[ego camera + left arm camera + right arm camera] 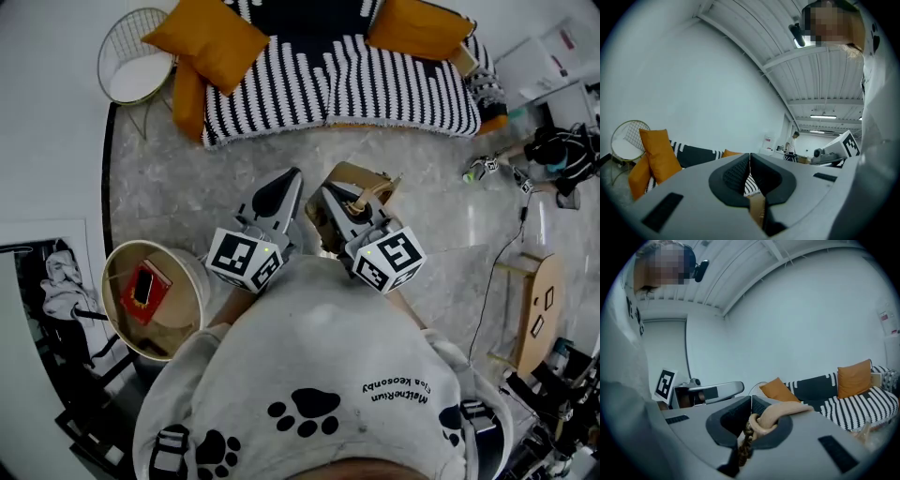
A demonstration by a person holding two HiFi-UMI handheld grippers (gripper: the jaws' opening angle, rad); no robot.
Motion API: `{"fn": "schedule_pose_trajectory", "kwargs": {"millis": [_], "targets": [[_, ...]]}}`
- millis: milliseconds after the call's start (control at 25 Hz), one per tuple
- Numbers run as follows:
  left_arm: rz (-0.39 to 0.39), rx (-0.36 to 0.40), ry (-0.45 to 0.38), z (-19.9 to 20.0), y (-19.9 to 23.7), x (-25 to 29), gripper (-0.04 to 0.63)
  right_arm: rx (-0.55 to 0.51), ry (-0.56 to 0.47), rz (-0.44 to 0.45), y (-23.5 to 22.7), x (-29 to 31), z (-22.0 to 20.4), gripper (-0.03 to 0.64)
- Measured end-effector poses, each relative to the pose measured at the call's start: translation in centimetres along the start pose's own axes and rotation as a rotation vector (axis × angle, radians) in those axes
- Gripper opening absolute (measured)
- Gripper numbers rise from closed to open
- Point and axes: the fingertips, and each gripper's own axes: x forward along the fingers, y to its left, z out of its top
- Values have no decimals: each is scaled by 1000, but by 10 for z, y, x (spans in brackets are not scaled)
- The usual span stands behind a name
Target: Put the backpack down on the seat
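Observation:
The brown backpack [354,184] hangs over the floor in front of me, short of the striped sofa seat [375,84]. My right gripper [330,199] is shut on its tan carry strap [780,413]. In the right gripper view a braided cord [743,446] dangles below that gripper [751,411]. My left gripper [281,187] is just left of the bag, shut, with nothing between its jaws. In the left gripper view its pads meet at the tip [749,171], and a bit of brown bag [757,208] shows below them.
Orange cushions [211,37] [417,23] lie at both ends of the sofa. A white wire chair [136,56] stands at the far left. A round tub [192,272] holding a red item is at my left, a wooden stool [536,309] and cables at my right.

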Motion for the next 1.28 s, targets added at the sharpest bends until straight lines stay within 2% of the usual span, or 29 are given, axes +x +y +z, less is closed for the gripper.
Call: {"fn": "schedule_pose_trajectory", "kwargs": {"millis": [200,600,880,1280], "targets": [[-52,0,3,22,43,25,20,-13,-21,-23,-9,47,23,32],[-126,-18,7,37,102,72,20,-16,-42,-71,-40,109,46,32],[-129,-42,17,40,134,85,20,0,-24,-95,-55,137,53,32],[-89,-51,8,43,160,79,20,-7,-14,-34,-51,168,58,32]]}}
